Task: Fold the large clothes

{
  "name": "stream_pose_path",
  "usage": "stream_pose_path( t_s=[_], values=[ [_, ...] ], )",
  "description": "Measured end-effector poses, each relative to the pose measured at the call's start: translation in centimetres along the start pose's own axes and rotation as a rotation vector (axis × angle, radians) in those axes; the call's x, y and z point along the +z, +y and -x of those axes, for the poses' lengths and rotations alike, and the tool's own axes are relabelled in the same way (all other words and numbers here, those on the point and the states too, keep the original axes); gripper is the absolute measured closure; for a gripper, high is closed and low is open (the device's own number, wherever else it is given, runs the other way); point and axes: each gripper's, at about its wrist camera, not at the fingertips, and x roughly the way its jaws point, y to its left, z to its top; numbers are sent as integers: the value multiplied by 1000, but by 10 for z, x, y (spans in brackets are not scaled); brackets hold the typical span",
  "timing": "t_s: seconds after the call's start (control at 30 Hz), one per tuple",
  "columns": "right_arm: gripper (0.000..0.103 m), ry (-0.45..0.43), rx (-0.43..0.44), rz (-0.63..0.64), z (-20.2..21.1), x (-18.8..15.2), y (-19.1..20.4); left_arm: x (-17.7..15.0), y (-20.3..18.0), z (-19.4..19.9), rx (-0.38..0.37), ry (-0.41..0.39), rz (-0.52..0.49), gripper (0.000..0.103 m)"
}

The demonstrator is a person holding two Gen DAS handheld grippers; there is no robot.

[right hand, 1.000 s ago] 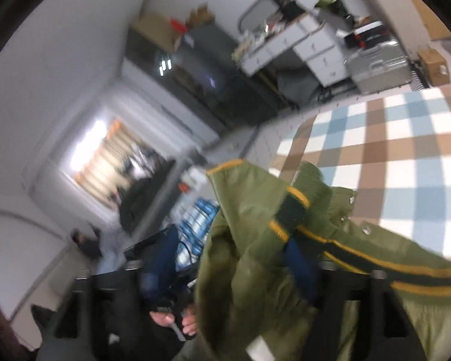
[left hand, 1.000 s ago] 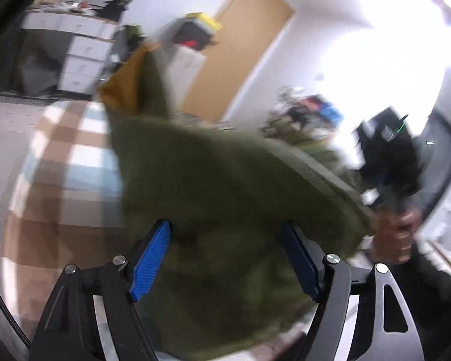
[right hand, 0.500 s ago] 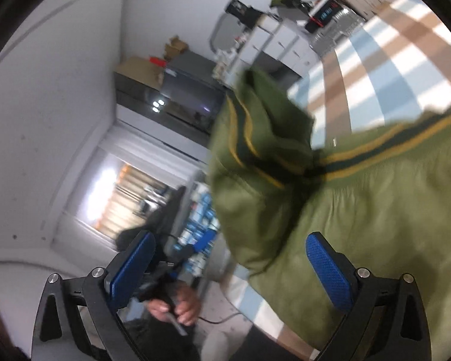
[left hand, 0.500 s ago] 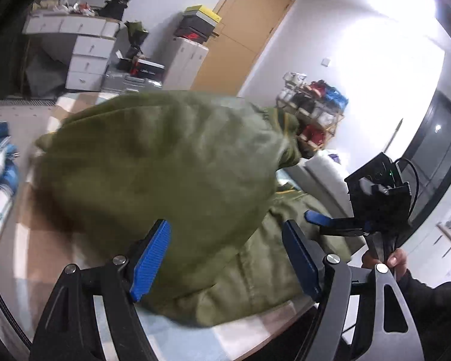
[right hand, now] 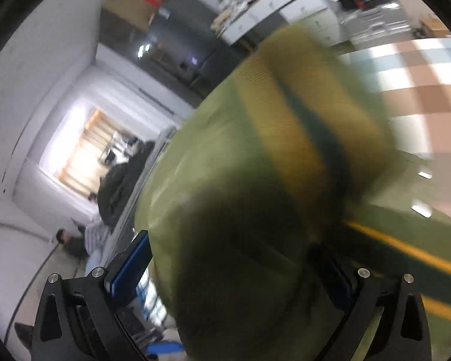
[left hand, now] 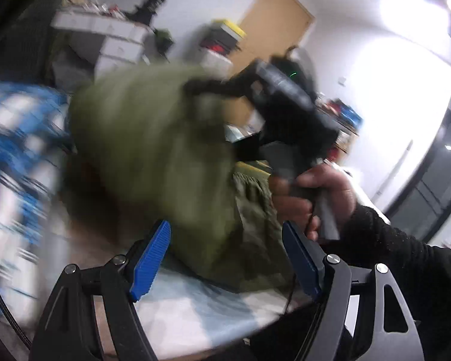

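Note:
An olive green jacket [left hand: 153, 150] lies bunched on the checked cover [left hand: 195, 303], blurred by motion. My left gripper [left hand: 225, 225] is open at the near edge, its blue pads [left hand: 150, 258] apart from the cloth. A hand [left hand: 315, 192] carries the right gripper's black body [left hand: 288, 105] low over the jacket's right side. In the right wrist view the jacket's yellow and dark striped ribbing [right hand: 300, 126] fills the middle. My right gripper [right hand: 237, 249] is open wide with cloth bulging between its jaws. One pad [right hand: 129, 270] shows; the other is hidden in shadow.
Blue and white plaid clothes [left hand: 12, 150] lie left of the jacket. White drawers [left hand: 114, 39] and a wooden door [left hand: 270, 30] stand behind. The checked cover [right hand: 421, 84] stretches beyond the jacket. A person [right hand: 84, 240] sits on the floor by a bright window.
The right gripper let go of the ribbed hem and opened wide, then swung down and across over the jacket. The jacket dropped from mid-air into a heap on the cover.

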Motion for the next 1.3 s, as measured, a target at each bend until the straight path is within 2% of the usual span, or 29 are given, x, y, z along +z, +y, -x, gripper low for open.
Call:
stream_pose_path(
  t_s=[0.03,0.07,0.1,0.13,0.17,0.27,0.3,0.33,0.4,0.5,0.53,0.57,0.6,0.7,0.73,0.8,0.9,0.93,1.1,1.2,1.23,1.3],
  values=[
    [0,43,27,-6,-18,7,-2,9,4,11,25,-36,2,30],
    [2,83,14,-16,-31,10,-5,18,7,19,47,-63,6,30],
    [6,142,-58,-30,-48,11,-11,29,11,27,78,-88,6,30],
    [8,154,-87,-26,-52,10,-15,43,15,31,110,-95,2,28],
    [16,133,-92,-15,-46,9,-16,53,16,32,127,-93,-8,24],
    [18,11,-65,-36,14,-8,-23,77,13,18,162,-44,-64,23],
    [18,-30,-52,-41,39,-12,-25,83,6,6,148,-2,-101,23],
    [17,-110,-76,-40,81,-28,-30,87,-5,-8,137,39,-145,23],
    [7,-217,-155,-24,142,-58,-40,84,-22,-31,125,85,-208,23],
    [4,-356,-312,-51,226,-111,-59,75,-46,-84,121,265,-300,23],
    [4,-374,-338,-82,248,-127,-67,68,-51,-101,121,313,-324,23],
    [4,-381,-350,-109,265,-141,-74,62,-53,-114,143,349,-341,23],
    [4,-392,-367,-143,287,-159,-83,54,-53,-132,209,406,-365,23],
    [4,-438,-451,-231,330,-199,-99,26,-39,-162,339,535,-408,24],
    [4,-446,-444,-251,341,-211,-97,18,-37,-167,386,533,-442,24],
    [4,-444,-437,-314,348,-229,-105,12,-36,-163,408,505,-469,23],
    [3,-414,-304,-395,337,-240,-122,12,-32,-160,424,506,-427,22],
    [3,-404,-285,-421,331,-244,-126,12,-31,-160,426,509,-428,21],
    [0,-407,-259,-503,320,-244,-133,10,-37,-164,436,507,-400,20],
    [0,-423,-301,-489,331,-252,-122,9,-34,-164,431,492,-394,20],
    [0,-423,-291,-493,336,-259,-118,9,-34,-164,430,486,-387,20],
    [0,-397,-203,-527,331,-271,-118,8,-33,-164,433,477,-369,20]
  ],
)
